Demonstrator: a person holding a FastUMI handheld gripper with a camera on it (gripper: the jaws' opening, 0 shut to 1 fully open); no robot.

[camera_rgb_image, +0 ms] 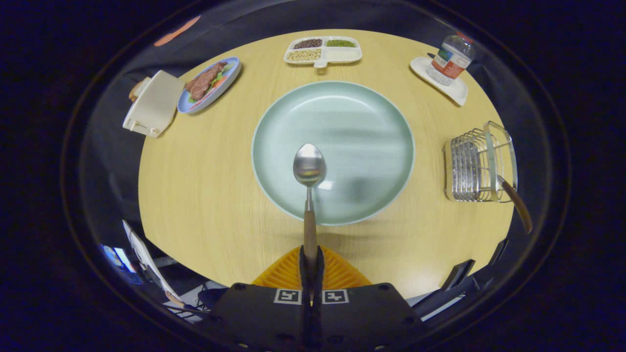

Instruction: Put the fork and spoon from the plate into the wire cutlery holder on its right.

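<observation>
My gripper [311, 261] is shut on the wooden handle of a spoon [309, 171]. The spoon points straight ahead of the fingers, its steel bowl held above the near part of a pale green plate [352, 122]. The plate's surface is bare. To the plate's right stands the wire cutlery holder [477, 166]. A wooden-handled utensil [516, 203] leans out of it toward the table's near right edge; its head is hidden inside the wire.
The round wooden table [205, 195] carries a blue plate of food [210, 83] and a white toaster [152, 102] at the far left. A divided tray of beans [323, 50] sits beyond the green plate. A water bottle [452, 58] stands on a white dish at the far right.
</observation>
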